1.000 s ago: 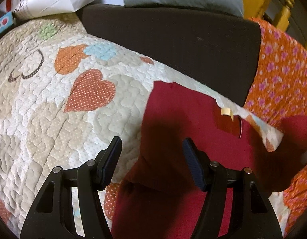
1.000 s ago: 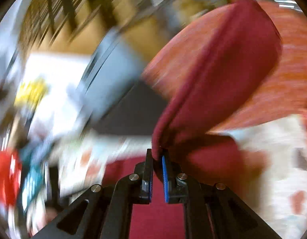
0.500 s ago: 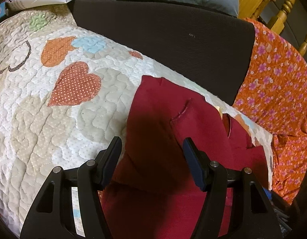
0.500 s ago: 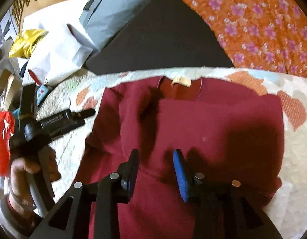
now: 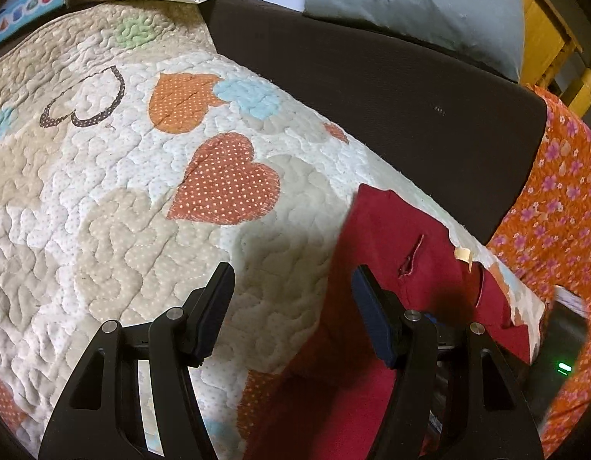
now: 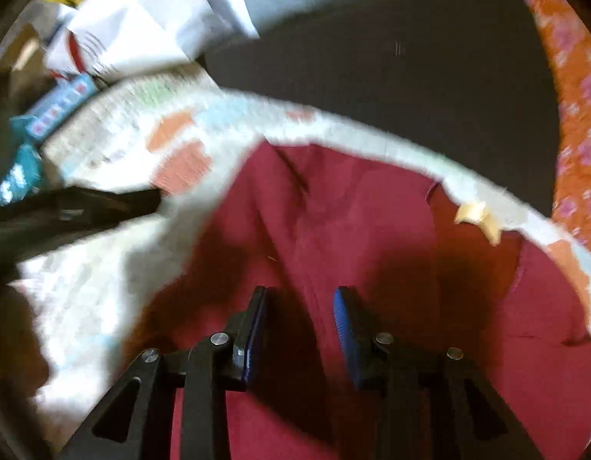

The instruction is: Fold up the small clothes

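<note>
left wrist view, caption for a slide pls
Open left claw over heart quilt, dark red shirt lying beside it.

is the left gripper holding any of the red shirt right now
No, the left gripper is open over the quilt, with the red shirt beside its right finger, not between the fingers.

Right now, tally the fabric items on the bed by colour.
Dark red shirt: 1
Cream heart-patterned quilt: 1
Orange floral cloth: 1
Grey pillow: 1
Dark brown cover: 1
Total: 5
</note>
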{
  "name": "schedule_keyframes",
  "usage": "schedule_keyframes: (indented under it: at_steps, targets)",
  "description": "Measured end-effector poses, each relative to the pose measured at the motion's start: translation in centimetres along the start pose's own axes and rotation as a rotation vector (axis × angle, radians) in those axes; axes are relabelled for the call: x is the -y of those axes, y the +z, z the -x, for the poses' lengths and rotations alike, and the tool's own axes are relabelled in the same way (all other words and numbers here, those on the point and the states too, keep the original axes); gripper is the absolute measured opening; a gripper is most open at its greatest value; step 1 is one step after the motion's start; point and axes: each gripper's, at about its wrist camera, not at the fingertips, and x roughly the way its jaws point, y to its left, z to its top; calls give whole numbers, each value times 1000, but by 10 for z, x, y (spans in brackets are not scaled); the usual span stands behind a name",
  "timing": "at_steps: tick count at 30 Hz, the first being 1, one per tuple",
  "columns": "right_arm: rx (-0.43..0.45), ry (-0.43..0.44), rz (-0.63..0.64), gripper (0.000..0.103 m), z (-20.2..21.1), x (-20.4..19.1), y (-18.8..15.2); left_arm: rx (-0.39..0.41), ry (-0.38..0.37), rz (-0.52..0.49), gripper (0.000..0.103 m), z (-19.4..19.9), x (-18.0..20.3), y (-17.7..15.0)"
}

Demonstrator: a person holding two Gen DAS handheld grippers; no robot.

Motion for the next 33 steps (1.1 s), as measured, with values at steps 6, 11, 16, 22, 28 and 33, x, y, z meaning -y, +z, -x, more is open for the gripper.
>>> schedule_keyframes:
  at_steps: [6, 11, 16, 22, 28, 33]
  targets:
    - [78, 103, -166, 8, 11, 31, -1, 12, -19, 34, 64, 6, -6, 5]
    - [175, 314, -252, 7, 45, 23, 1, 19, -75, 121, 64, 12, -17, 10]
    - [88, 273, -95, 9, 18, -39, -5, 6, -80, 110, 64, 9, -13, 9]
    - [112, 307, -172, 26, 54, -8, -31, -40, -103, 54, 64, 1, 2, 2]
    - [207, -107, -395, 47, 137, 103, -88, -87, -62, -30, 64, -18, 20, -13]
    - [92, -157, -595, 47, 115, 167, -118, -116, -24, -93, 64, -31, 32, -25]
